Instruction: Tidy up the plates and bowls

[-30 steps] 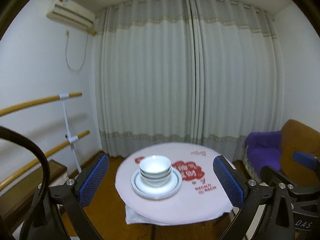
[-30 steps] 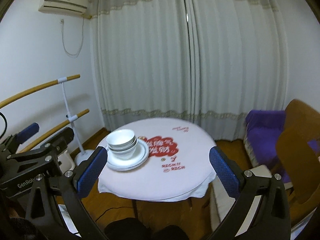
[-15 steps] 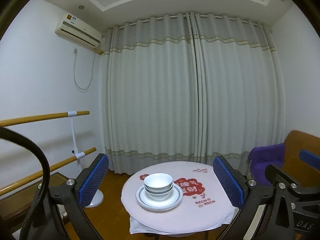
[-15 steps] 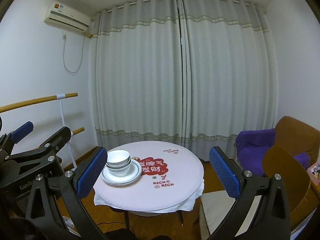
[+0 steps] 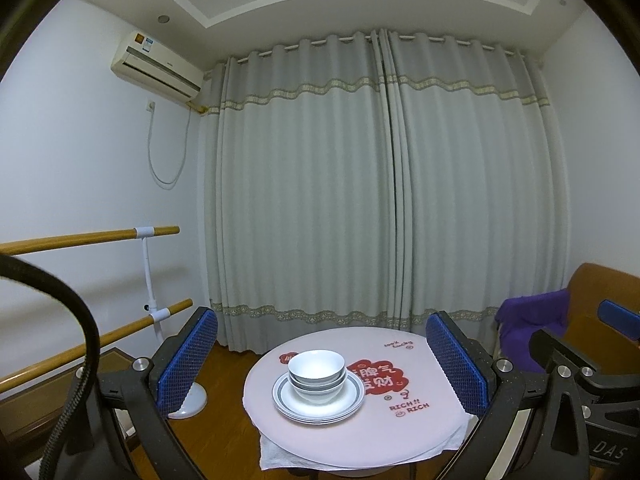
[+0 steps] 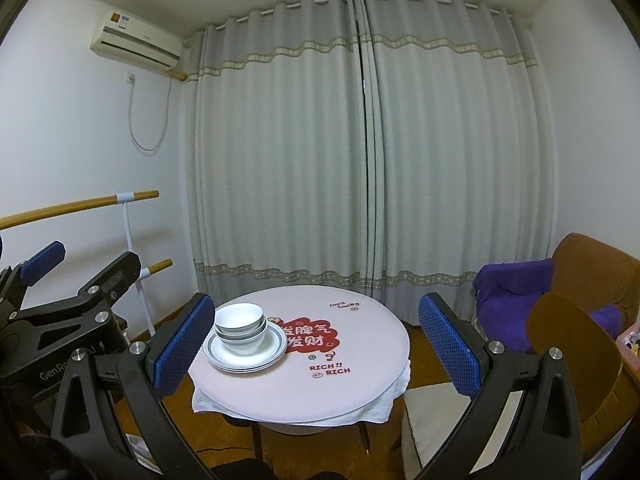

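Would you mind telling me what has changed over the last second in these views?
Both grippers, left and right, have drawn back and tilted up from the table; it looks smaller and lower. Nothing was grasped or released. The bowls stay nested on the plates, jaws wide open throughout.

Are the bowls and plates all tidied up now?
It looks done or nearly so: the bowls sit nested on the stacked plates, one pile on the table. Nothing is in hand; the left gripper and right gripper are both open, held back from the table. No other dishes show.
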`<state>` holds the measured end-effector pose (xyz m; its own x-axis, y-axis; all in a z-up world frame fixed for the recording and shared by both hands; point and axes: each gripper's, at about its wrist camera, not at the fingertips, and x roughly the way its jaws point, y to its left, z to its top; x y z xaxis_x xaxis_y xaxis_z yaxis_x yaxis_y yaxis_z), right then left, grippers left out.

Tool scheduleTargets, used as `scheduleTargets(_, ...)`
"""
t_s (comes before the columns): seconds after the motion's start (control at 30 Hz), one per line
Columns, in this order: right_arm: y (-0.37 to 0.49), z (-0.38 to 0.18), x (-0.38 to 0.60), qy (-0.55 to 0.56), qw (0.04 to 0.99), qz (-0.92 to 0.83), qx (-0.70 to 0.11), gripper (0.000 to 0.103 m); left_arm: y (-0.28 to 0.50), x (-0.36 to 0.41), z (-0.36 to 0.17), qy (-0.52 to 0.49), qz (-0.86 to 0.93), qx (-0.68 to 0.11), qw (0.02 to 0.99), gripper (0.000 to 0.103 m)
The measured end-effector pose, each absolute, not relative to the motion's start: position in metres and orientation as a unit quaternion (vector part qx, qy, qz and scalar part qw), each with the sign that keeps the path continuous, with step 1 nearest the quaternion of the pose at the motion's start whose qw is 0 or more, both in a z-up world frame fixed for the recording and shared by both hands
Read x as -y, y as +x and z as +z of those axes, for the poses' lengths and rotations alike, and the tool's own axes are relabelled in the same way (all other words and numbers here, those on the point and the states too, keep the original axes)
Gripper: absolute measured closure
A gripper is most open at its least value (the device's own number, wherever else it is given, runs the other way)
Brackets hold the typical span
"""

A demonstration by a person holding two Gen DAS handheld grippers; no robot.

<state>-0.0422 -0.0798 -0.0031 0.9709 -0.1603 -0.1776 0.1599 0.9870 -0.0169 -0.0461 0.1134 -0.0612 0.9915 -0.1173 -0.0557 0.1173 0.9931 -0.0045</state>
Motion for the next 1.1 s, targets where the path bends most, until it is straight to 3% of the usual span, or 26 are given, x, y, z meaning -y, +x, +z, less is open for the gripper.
scheduleTargets(1.1, -0.0454, -0.0013, 0.0789, 0.001, 0.993, -0.079, -0.088, 0.000, -0.0416, -0.1161, -0.0654, 0.001, -0.058, -0.027, 0.998, 0.001)
